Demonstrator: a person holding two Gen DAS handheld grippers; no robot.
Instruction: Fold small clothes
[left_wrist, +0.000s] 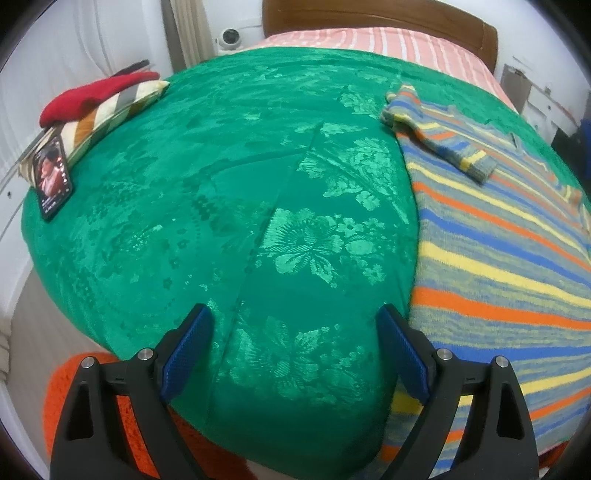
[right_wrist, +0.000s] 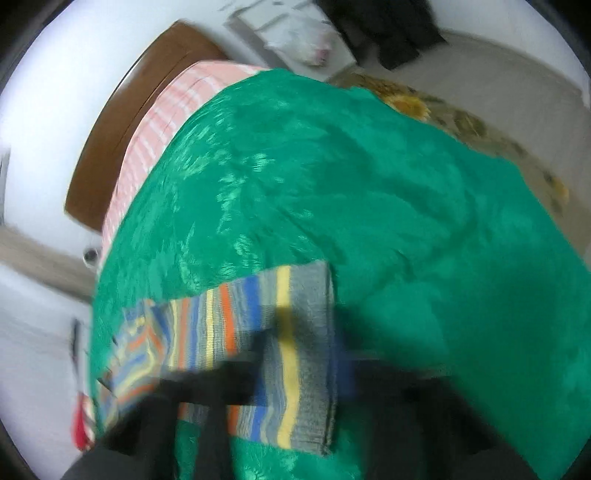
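A small striped knit sweater (left_wrist: 498, 251) in grey, orange, yellow and blue lies on the green floral bedspread (left_wrist: 240, 184), at the right of the left wrist view, with one sleeve (left_wrist: 443, 133) folded across its chest. My left gripper (left_wrist: 295, 328) is open and empty, low over the bedspread just left of the sweater's hem. In the blurred right wrist view my right gripper (right_wrist: 295, 354) is shut on the other striped sleeve (right_wrist: 295, 332) near its grey cuff and holds it lifted above the bedspread (right_wrist: 406, 203).
A phone (left_wrist: 53, 177) leans on a striped cushion (left_wrist: 107, 110) with a red garment (left_wrist: 88, 96) at the bed's far left corner. A pink striped sheet (left_wrist: 369, 40) and wooden headboard (left_wrist: 369, 14) lie beyond. An orange rug (left_wrist: 62, 398) lies on the floor at the lower left.
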